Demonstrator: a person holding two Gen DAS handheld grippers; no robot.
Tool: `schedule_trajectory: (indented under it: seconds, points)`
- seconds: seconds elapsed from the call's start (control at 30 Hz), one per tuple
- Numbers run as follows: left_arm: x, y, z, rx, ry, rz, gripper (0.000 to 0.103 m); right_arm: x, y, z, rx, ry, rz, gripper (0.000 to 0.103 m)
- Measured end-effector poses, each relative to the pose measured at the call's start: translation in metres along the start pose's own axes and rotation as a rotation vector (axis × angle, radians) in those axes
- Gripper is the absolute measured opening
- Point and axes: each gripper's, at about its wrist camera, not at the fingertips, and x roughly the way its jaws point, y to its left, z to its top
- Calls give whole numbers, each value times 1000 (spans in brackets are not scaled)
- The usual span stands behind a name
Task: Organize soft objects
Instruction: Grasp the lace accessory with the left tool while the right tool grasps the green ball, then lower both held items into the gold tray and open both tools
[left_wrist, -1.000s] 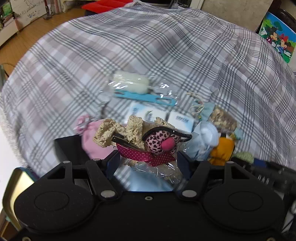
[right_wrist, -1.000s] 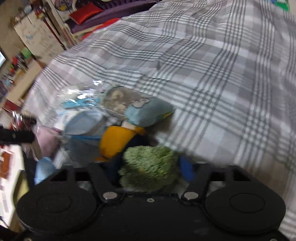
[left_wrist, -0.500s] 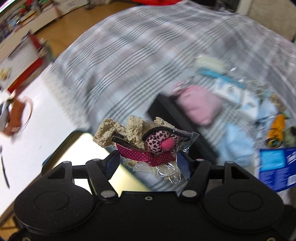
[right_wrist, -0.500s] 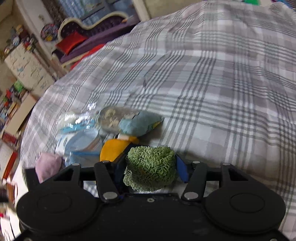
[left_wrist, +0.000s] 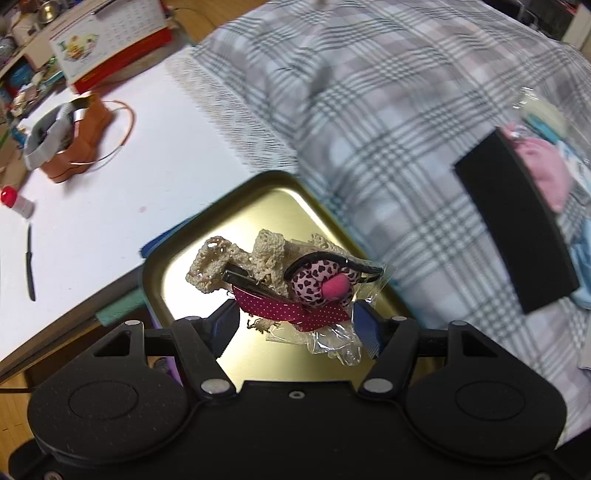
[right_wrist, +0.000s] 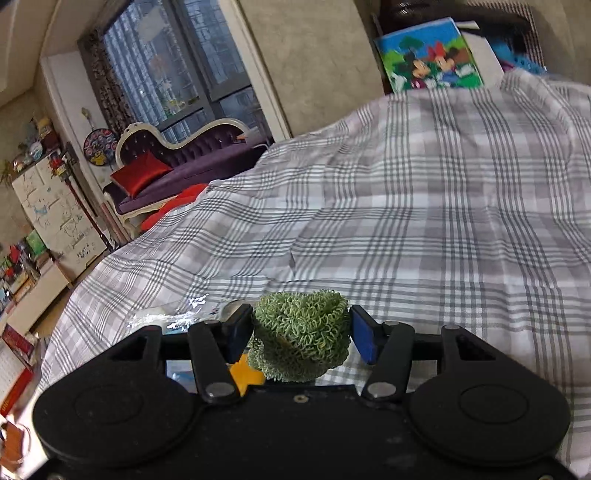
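My left gripper (left_wrist: 297, 325) is shut on a clear packet of hair accessories (left_wrist: 295, 284): beige lace, a pink heart-print ball, a red dotted ribbon. It holds the packet above an open gold tin (left_wrist: 266, 206) at the bed's edge. My right gripper (right_wrist: 301, 341) is shut on a green curly scrunchie (right_wrist: 301, 338), lifted above the plaid bedspread (right_wrist: 406, 221). A pink pouch (left_wrist: 546, 170) and other soft items lie at the far right in the left wrist view. An orange item (right_wrist: 245, 373) shows below the right gripper.
A black box (left_wrist: 517, 225) lies on the bed right of the tin. A white table (left_wrist: 110, 184) on the left holds an orange-brown object (left_wrist: 74, 144), a small bottle (left_wrist: 16, 201) and a knife (left_wrist: 30, 262). A purple sofa (right_wrist: 184, 166) stands behind the bed.
My left gripper swung left with the packet, from over the pile of items to above the gold tin. My right gripper lifted the green scrunchie off the pile and tilted upward.
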Motion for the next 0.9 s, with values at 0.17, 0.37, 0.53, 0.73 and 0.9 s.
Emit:
schedule_trajectory:
  seconds: [0.17, 0.37, 0.53, 0.73, 0.9]
  points:
    - [10, 12, -1, 30, -11, 31, 62, -25, 31, -16, -43, 56, 16, 56]
    - [8, 22, -3, 22, -10, -47, 62, -59, 93, -43, -161, 164, 42, 56]
    - [7, 40, -6, -34, -31, -56, 62, -76, 169, -76, -273, 298, 161, 56]
    - [18, 60, -15, -116, -5, -40, 62, -86, 242, -152, -423, 526, 254, 56]
    - [26, 61, -18, -123, 38, -67, 63, -82, 269, -203, -495, 660, 259, 56]
